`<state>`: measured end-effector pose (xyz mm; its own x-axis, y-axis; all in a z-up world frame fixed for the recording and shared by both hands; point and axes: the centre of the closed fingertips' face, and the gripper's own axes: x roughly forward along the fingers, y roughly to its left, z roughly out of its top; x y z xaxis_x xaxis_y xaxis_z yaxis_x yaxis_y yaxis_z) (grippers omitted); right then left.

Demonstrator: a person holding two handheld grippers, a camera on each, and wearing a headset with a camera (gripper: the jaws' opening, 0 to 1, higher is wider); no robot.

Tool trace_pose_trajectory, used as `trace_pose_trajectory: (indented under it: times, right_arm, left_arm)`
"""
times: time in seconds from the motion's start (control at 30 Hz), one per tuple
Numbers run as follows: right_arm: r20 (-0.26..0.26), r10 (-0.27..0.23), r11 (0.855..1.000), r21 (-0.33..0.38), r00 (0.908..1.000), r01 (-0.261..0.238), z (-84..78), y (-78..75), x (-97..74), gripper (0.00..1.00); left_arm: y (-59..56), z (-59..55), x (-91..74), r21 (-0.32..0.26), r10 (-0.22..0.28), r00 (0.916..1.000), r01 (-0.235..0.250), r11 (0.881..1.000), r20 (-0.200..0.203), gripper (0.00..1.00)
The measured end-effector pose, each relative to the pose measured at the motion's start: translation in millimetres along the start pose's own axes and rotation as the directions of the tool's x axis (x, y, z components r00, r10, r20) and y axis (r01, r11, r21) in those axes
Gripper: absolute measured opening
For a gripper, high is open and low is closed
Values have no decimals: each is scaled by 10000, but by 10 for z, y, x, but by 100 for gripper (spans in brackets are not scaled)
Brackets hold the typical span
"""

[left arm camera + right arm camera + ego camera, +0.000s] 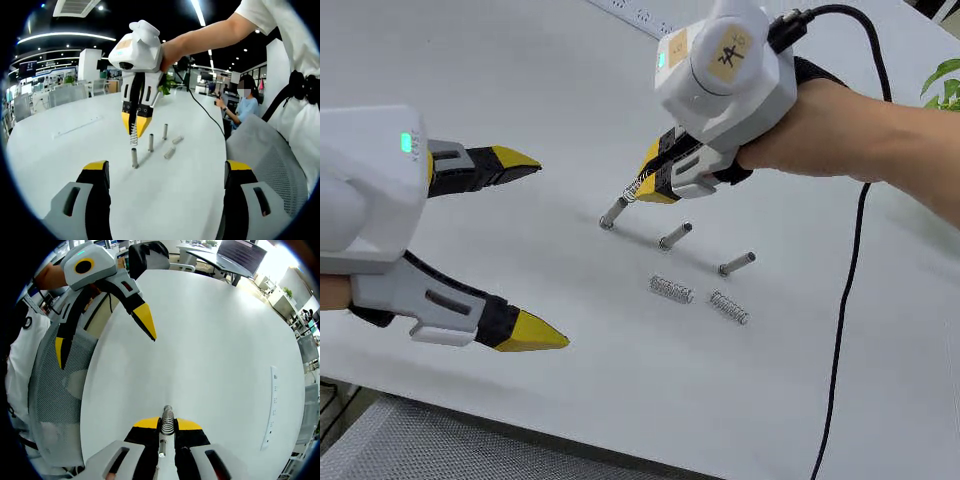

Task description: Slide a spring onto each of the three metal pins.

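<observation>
Three short metal pins stand on the white table: the left pin [613, 213], the middle pin [674, 236] and the right pin [736, 263]. My right gripper [650, 188] is shut on a spring [636, 187], held just above the left pin's top. That spring [133, 134] hangs over the nearest pin [134, 158] in the left gripper view, and the spring [167, 420] sticks out between the yellow tips in the right gripper view. Two loose springs [671, 289] [728, 306] lie in front of the pins. My left gripper [525, 250] is wide open at the left, holding nothing.
A black cable [850, 260] runs from the right gripper down across the table on the right. A white ruler-like strip [635, 14] lies at the table's far edge. A green plant [944, 84] shows at the right. A seated person [245, 102] is beyond the table.
</observation>
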<state>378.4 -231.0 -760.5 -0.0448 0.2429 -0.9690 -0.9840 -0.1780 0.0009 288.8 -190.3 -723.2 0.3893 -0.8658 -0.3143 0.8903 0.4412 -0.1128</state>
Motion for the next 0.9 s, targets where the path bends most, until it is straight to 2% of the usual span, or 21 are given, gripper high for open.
trace_pose_trajectory:
  times: [0.9]
  right_arm:
    - [-71,232,9997,-5,9997,-232,-2,-6,108,6]
  left_arm:
    - [27,-2,17,-231,-75,9998,79,9997,183,93]
